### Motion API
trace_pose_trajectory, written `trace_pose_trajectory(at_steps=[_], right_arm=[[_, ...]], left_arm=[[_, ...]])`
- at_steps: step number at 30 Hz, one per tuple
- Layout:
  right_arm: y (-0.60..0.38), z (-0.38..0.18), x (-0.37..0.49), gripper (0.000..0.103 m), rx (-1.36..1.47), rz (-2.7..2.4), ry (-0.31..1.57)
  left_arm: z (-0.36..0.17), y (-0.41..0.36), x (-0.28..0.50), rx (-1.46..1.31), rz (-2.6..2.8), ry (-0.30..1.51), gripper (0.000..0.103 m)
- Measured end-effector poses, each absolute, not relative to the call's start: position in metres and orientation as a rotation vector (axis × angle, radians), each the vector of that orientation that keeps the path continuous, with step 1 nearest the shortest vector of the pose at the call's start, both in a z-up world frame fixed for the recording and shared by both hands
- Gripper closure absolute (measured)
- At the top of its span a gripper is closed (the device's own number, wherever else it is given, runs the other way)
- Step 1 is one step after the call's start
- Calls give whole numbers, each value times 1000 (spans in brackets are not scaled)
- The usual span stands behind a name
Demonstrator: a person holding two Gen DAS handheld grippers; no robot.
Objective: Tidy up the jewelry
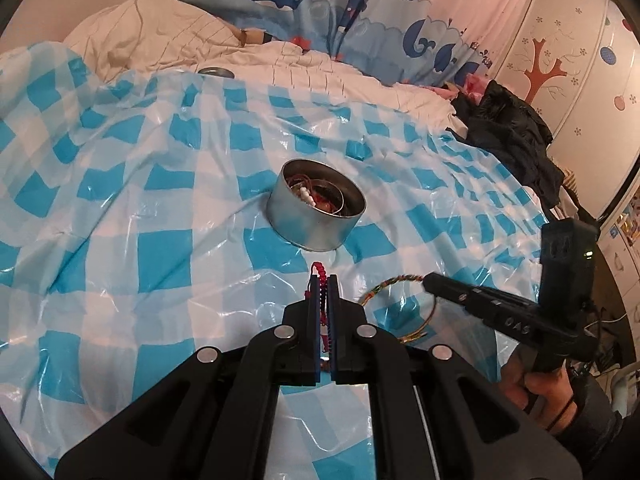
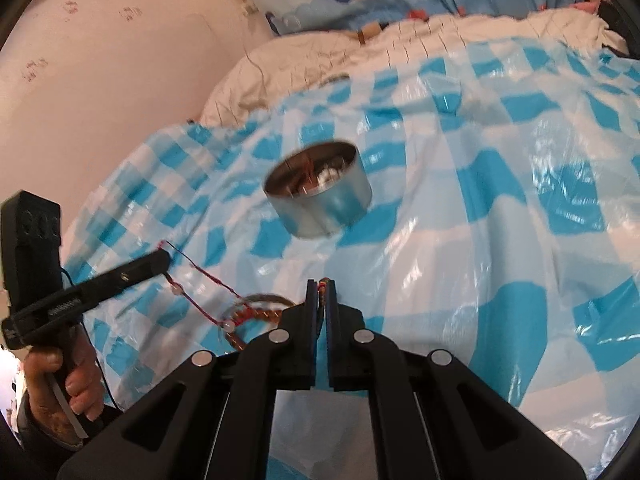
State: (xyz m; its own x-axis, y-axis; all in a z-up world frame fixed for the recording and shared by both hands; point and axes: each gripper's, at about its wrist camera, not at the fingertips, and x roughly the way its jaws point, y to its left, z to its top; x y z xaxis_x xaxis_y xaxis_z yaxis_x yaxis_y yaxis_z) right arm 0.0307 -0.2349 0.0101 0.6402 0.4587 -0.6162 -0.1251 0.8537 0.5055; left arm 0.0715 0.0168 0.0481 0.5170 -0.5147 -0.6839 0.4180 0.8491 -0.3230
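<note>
Grippers both hold jewelry above the blue-and-white checked plastic sheet (image 1: 168,248) spread over the bed. We note the left gripper (image 1: 322,278) with its jaws pressed together on a red cord bracelet (image 1: 318,269), whose red loop sticks out past the fingertips; in the right wrist view the same cord (image 2: 208,280) trails down from the left gripper (image 2: 165,258) toward the sheet, carrying small pale beads. The right gripper (image 2: 322,283) is clamped on a multicolored braided bracelet (image 2: 323,282), visible in the left wrist view as a hoop (image 1: 394,286) hanging from the right gripper's tip (image 1: 430,280). A round metal tin (image 1: 316,210) sits open on the sheet, ahead of both grippers and apart from them. We see 1 white bead strand (image 1: 306,196) inside, with red pieces and thin metal bangles. The right wrist view is motion-blurred; the tin (image 2: 318,194) contents are unclear there. A dark garment (image 1: 508,136) lies at the sheet's far right edge.
</note>
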Motion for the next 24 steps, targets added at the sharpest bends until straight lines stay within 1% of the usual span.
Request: trace_pose_trajectory(at_steps=[6,7,8,9,11,12,17,21,22,23,24], right_arm=[[-238,27,24,99,450,358,726],[-238,29,23,99,449,360,717],[-237,29,24,99,445,364,717],[-236,29,24,99,443,367,722],[-234,27,25,99,441,370,730],[-234,28,25,99,439,371,730],[-234,29,24,99,445,368,713],[-236,18,32,99,417,316,801],[-236,12,35,95,397,281,837],[-237,9,36,88,390,262,851],[-238,7,37,65,382,239,863]], left_arm=[[61,20,69,-176,-599,830,100],[62,19,69,-149,-579,817,100],[56,12,72,-29,-491,819,100],[45,10,78,1,-454,849,100],[18,18,93,-92,-450,949,100],[14,19,95,-94,-444,957,100],[27,23,91,-106,-460,909,100],[36,16,88,-110,-488,887,100],[38,13,87,-105,-497,882,100],[40,11,86,-100,-503,878,100],[41,9,85,-97,-506,875,100]])
